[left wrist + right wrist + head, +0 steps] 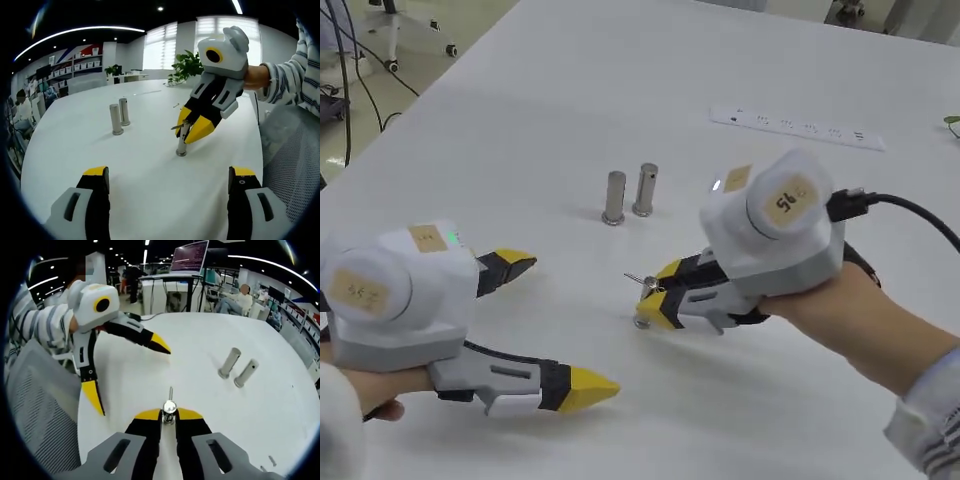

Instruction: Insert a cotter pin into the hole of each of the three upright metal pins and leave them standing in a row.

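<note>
Just on the person's side of the pin pair, which is a first free pin point(614, 197) and a second free pin point(645, 189) standing upright and close together without touching, the right gripper point(650, 298) has its tongs pressed together on a third metal pin point(643, 320). This pin's flanged base sits on the white table point(520, 120), near the pair but clearly apart from it. A thin cotter pin point(633, 279) sticks out near its top, but the frames don't show how far it is through the hole.

Right gripper view: own tongs point(170, 415) pinch the third metal pin point(170, 407) by its head. The cotter pin point(170, 391) points away from the camera. The pair point(229, 363) point(246, 373) stands beyond and to the right.

Farther from the pair than the third pin, off to the left in the head view, is the left gripper point(555, 322). Its tongs are spread wide with nothing between them, and they touch none of the pins. Left gripper view: own tips point(169, 175) are wide apart. The right gripper point(192, 129) comes down over the third metal pin point(181, 145), which is right of the pair point(116, 119) point(123, 111). The cotter pin point(175, 127) is only a small sliver.

A white power strip point(800, 128) lies flat beyond the pair, on its far side and to the right, well apart.
</note>
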